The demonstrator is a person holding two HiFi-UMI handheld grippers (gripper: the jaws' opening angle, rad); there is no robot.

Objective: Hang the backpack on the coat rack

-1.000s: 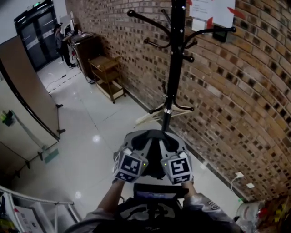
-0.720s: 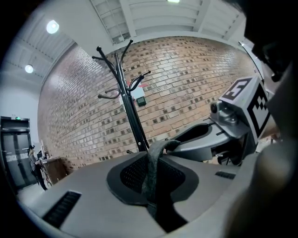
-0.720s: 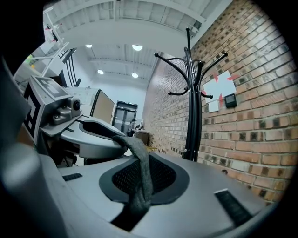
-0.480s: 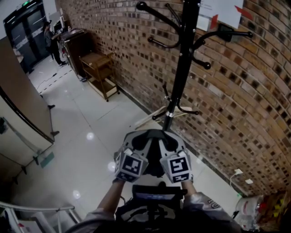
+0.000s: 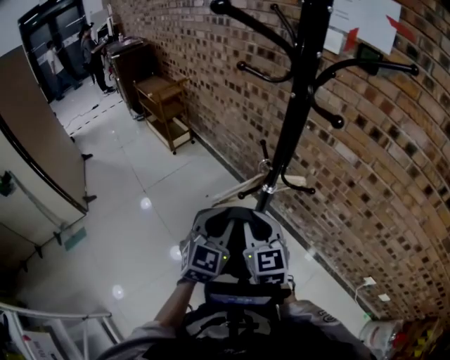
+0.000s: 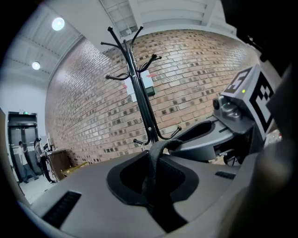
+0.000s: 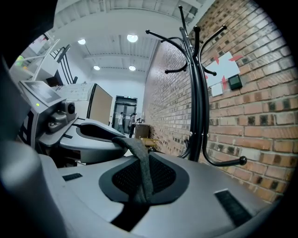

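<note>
The black coat rack (image 5: 295,119) stands against the brick wall, its curved hooks spread at the top and lower hooks (image 5: 281,184) by the pole. My left gripper (image 5: 213,225) and right gripper (image 5: 259,225) are side by side just short of the pole. Both are shut on the backpack's dark top strap. The dark backpack (image 5: 238,325) hangs under them, mostly hidden. In the left gripper view the strap (image 6: 156,155) runs out of my left gripper (image 6: 150,188) toward the other gripper (image 6: 209,139). In the right gripper view the strap (image 7: 139,160) leaves my right gripper (image 7: 139,190), with the rack (image 7: 198,93) close ahead.
The brick wall (image 5: 380,176) runs along the right, with white papers (image 5: 365,21) and a socket (image 5: 368,281). A wooden trolley (image 5: 165,112) stands further along it. A brown partition (image 5: 42,162) is at the left. People (image 5: 88,49) stand by the far door.
Both grippers have carried the backpack closer to the coat rack's pole and drawn nearer to each other. Their hold on the strap is unchanged.
</note>
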